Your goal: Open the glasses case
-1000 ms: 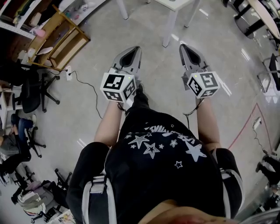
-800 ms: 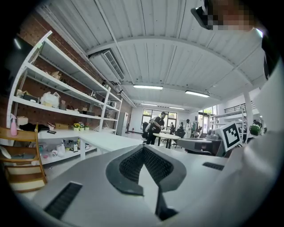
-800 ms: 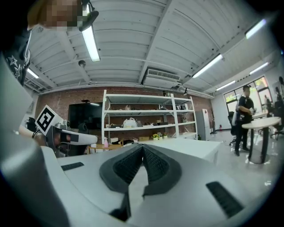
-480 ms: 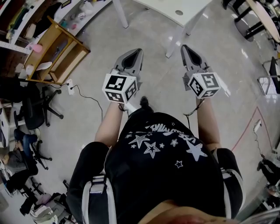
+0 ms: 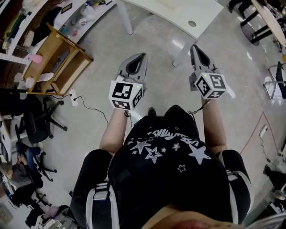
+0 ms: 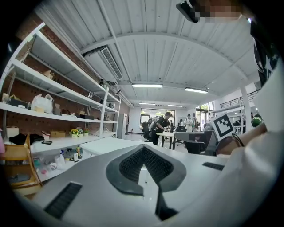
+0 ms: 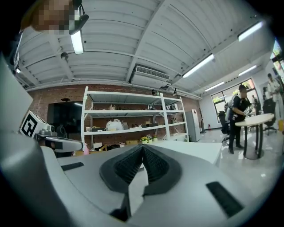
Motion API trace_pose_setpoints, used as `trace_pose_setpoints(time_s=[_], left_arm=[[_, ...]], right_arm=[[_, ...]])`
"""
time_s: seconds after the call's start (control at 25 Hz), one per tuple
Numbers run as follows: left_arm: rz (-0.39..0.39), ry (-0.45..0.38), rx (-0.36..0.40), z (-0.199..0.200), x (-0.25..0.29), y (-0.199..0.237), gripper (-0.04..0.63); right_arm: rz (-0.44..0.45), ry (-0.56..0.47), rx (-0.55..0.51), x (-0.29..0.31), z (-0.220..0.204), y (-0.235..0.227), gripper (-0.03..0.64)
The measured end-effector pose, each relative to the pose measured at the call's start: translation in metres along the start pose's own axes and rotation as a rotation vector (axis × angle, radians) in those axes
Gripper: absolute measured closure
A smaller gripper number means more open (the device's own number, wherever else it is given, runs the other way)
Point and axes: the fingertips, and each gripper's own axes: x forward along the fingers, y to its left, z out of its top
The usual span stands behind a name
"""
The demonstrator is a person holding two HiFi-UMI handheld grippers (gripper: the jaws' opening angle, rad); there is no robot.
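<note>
No glasses case shows in any view. In the head view my left gripper and right gripper are held out level over the grey floor, side by side, pointing at a white table just ahead. Both are shut with nothing between the jaws. The left gripper view shows my left gripper with its dark pads meeting at the tip, the white table beyond. The right gripper view shows my right gripper closed the same way, with the table top behind it.
A wooden rack stands at the left, with office chairs and a power cable on the floor. White shelving lines the brick wall. People stand at desks far off. More chairs sit at the right.
The person has walked forward: the white table and its legs have come closer to both grippers, and the wooden rack has slid down the picture. Both grippers stay shut.
</note>
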Motion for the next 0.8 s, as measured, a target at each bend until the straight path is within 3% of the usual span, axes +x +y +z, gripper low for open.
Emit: trace_pose_setpoints(time_s=[0.36, 0.8], left_arm=[[-0.015, 0.021, -0.006, -0.006, 0.045, 0.012, 0.584], [0.001, 0.083, -0.017, -0.016, 0.168, 0.058, 0.584]], right_arm=[[0.033, -0.012, -0.012, 0.055, 0.002, -0.024, 0.611], [0.038, 0.009, 0.019, 0.153, -0.013, -0.113, 0.611]])
